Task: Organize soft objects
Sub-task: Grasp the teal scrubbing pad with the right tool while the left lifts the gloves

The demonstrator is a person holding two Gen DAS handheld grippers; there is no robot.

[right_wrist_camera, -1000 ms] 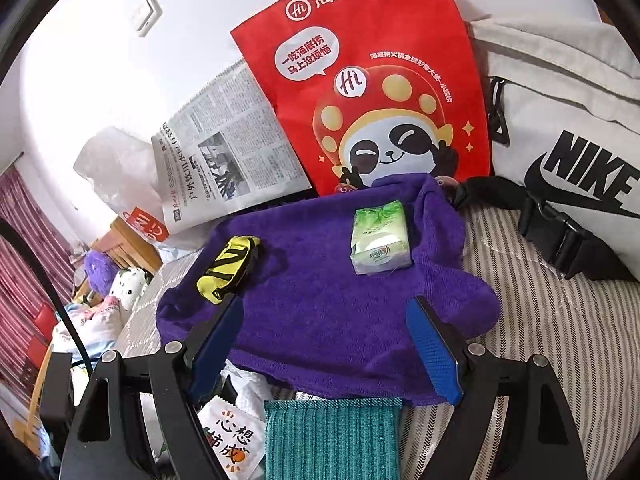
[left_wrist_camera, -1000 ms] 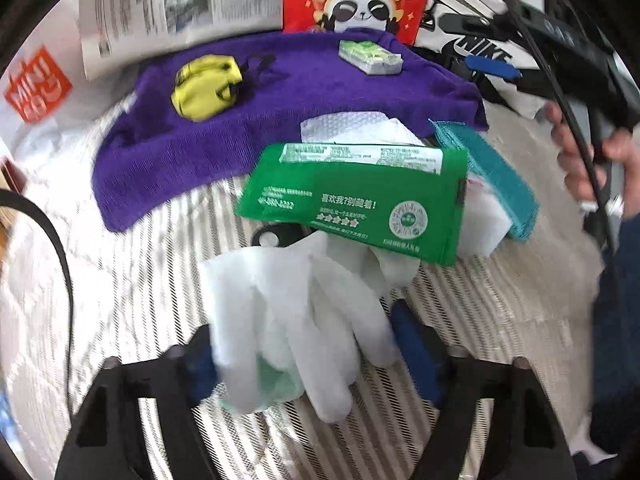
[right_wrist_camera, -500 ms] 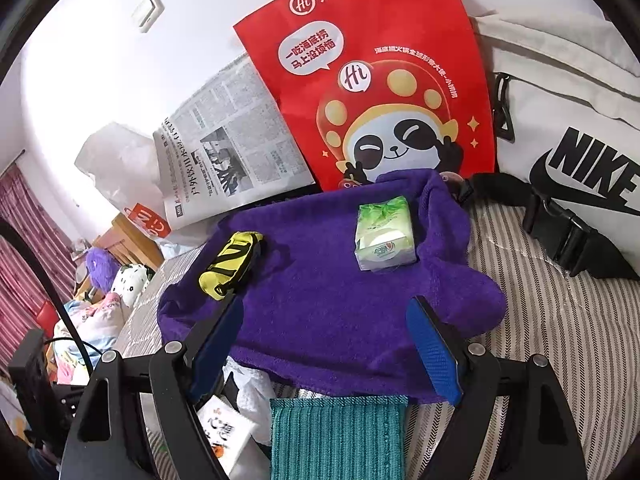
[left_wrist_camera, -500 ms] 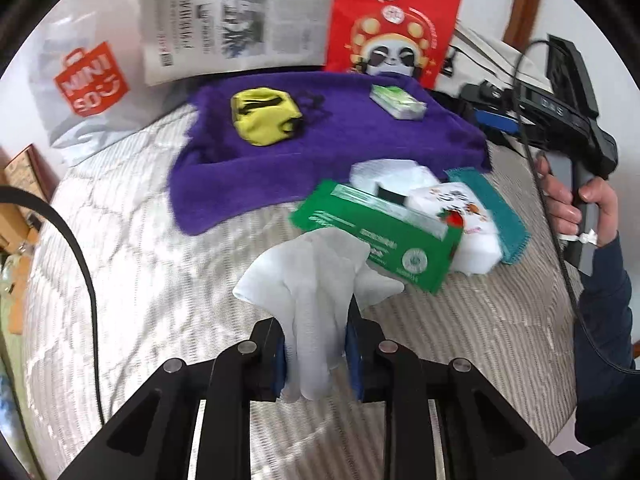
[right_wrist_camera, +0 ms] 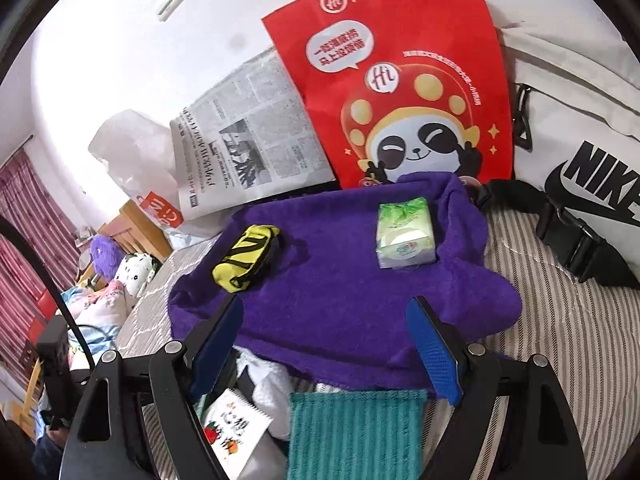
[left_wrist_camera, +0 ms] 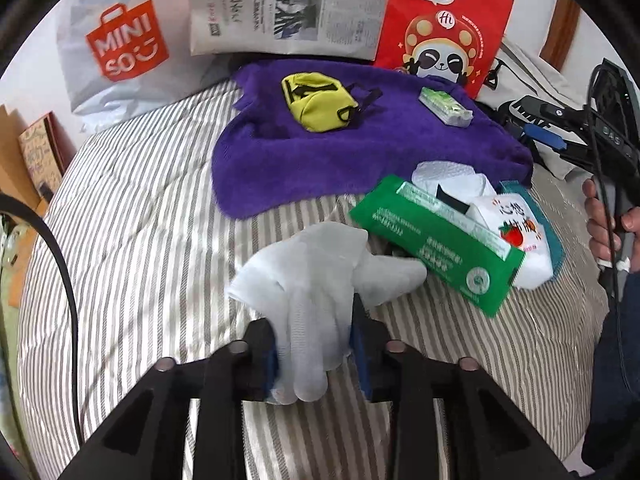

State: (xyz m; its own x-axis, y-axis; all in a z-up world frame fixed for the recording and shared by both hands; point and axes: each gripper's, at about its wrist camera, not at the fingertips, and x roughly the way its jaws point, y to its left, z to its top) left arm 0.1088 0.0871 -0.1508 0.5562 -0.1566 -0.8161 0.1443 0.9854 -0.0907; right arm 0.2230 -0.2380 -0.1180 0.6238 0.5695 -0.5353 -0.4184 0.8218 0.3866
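Presently, the left gripper (left_wrist_camera: 318, 350) pinches a white glove (left_wrist_camera: 316, 276) between its blue pads; its jaws have just been opening, yet the glove sits between them, limp, thin and crumpled, its finger ends drooping toward the camera. Just ahead and to the right lies a green wipes pack (left_wrist_camera: 436, 244) on the striped bedding (left_wrist_camera: 132, 240). The right gripper (right_wrist_camera: 326, 344) stands spread wide with nothing between its fingers, above the near edge of a purple towel (right_wrist_camera: 340, 300).
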